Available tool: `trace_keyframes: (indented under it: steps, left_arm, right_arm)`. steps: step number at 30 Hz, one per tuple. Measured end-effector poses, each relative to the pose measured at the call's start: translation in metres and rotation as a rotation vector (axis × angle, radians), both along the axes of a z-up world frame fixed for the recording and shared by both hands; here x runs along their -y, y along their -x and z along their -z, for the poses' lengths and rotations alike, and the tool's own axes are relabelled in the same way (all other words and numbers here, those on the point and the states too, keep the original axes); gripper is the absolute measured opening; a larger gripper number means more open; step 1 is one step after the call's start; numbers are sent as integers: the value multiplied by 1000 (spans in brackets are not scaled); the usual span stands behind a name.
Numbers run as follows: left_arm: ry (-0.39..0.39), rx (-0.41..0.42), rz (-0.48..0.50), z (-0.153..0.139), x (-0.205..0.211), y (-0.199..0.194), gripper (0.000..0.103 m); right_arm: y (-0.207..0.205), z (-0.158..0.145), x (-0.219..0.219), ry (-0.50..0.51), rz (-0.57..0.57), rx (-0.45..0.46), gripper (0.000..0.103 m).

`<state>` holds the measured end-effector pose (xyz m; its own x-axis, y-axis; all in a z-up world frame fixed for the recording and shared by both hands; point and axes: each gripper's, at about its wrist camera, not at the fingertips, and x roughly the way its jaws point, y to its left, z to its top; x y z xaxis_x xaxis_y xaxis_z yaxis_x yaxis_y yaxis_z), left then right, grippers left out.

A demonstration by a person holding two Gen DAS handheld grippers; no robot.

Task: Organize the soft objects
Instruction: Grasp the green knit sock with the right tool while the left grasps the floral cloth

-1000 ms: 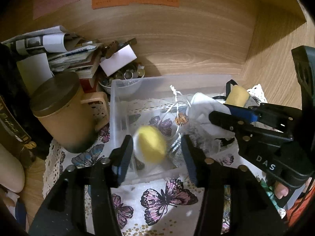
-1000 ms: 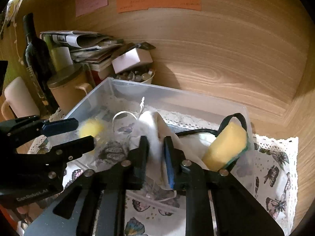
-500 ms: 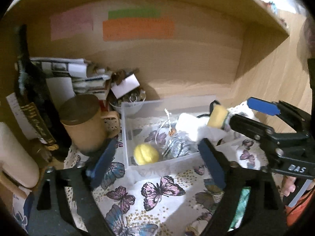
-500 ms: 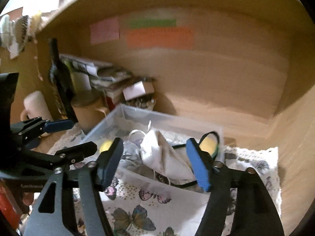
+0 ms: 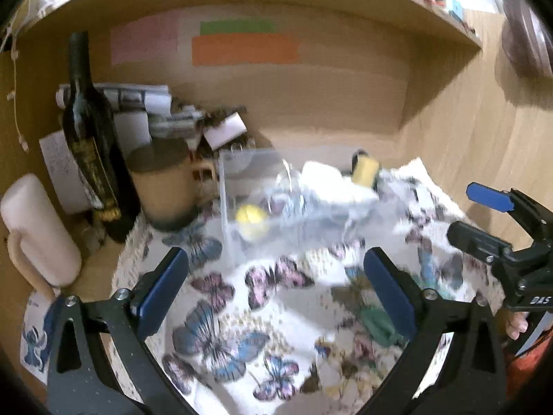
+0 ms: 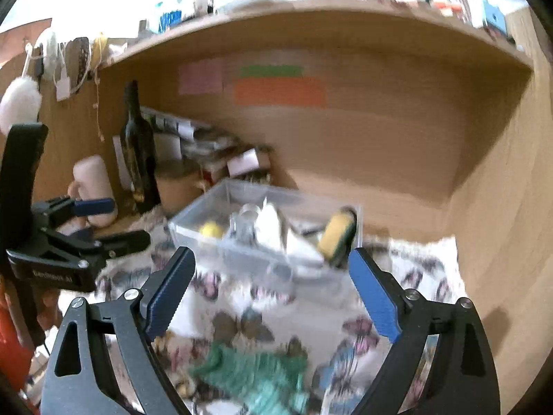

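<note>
A clear plastic bin point(image 5: 228, 204) point(image 6: 221, 245) stands on the butterfly cloth point(image 5: 262, 297). In it lie a yellow soft ball point(image 5: 251, 220) point(image 6: 211, 231), a white cloth point(image 5: 331, 183) point(image 6: 273, 224) and a yellow sponge with a black strap point(image 5: 364, 171) point(image 6: 337, 237). A green knitted piece point(image 6: 252, 370) point(image 5: 376, 321) lies on the cloth in front of the bin. My left gripper point(image 5: 276, 287) is open and empty, well back from the bin. My right gripper point(image 6: 273, 294) is open and empty above the green piece.
Left of the bin stand a brown lidded mug point(image 5: 166, 180), a dark wine bottle point(image 5: 90, 131) and a white mug point(image 5: 34, 228). Papers and a small bowl of clutter point(image 5: 221, 131) sit behind. Wooden walls close the back and right.
Both grippers opened, letting go of the yellow ball and the white cloth in the bin. Both pulled back and up, away from the bin.
</note>
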<state>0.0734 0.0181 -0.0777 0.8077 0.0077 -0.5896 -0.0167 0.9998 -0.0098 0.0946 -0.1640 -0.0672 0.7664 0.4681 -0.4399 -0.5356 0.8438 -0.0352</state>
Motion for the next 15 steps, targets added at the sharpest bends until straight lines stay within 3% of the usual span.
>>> trace_keyframes:
  steps: [7,13,14,15]
  left_arm:
    - [42,-138,35,43,6,7,103]
    - [62,-188,60,67,11,17,102]
    - [67,-189,63,69,12,18,101]
    - [74,-194,70,71,13,18,92]
  right_arm:
    - [6,49,4,44,18,-139,89]
    - [11,81,6,62,18,-229,89]
    - [12,85,7,66,19,-237,88]
    - [12,89,7,72,24,-243,88]
